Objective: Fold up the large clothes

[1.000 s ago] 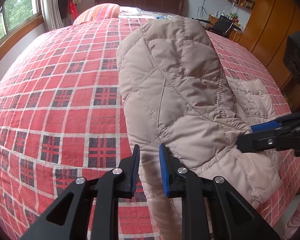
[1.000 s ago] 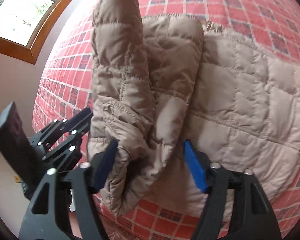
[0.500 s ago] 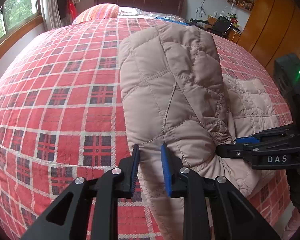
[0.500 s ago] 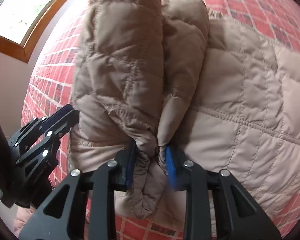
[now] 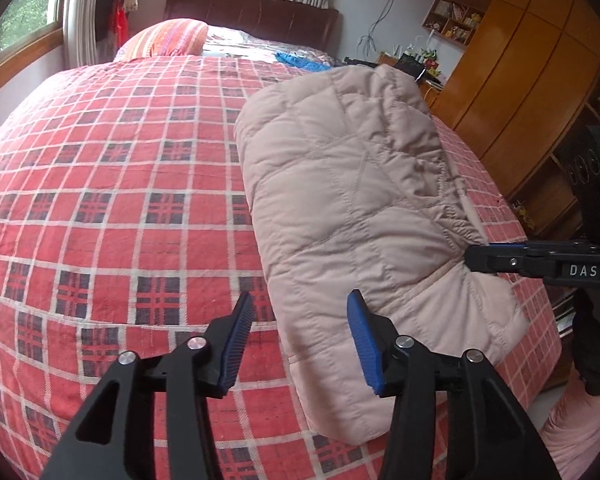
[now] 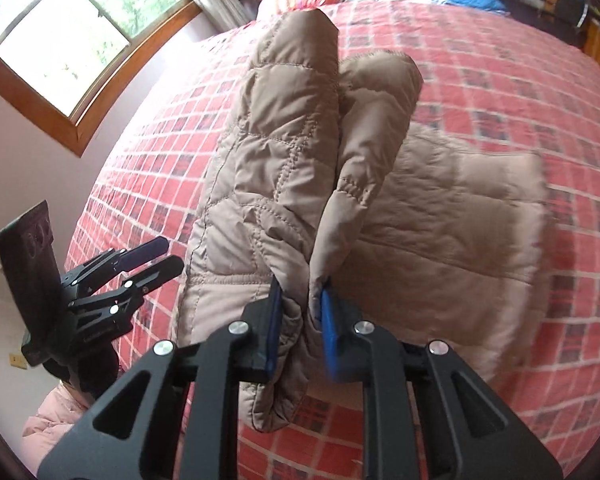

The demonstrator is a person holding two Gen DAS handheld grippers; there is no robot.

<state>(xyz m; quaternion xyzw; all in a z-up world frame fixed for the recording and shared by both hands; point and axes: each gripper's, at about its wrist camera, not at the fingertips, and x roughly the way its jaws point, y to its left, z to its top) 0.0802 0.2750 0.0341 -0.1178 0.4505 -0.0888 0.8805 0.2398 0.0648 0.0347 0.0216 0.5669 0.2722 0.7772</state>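
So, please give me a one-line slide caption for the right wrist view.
Right hand-held gripper shut on a bunched fold of the beige quilted jacket over the red plaid bedspread.

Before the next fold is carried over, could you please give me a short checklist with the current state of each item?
1. Right tool has a hold: ok, shut on the bunched edge of the quilted jacket.
2. Left tool free: ok, open, holding nothing, beside the jacket's near corner.
3. Jacket resting on the plaid bedspread: ok, though the near edge reaches the bed's edge.
4. Gripped layers: cannot tell how many are caught.
5. Landing area beyond the jacket: ok, bare bedspread there.
6. Tools apart: ok, they do not touch.
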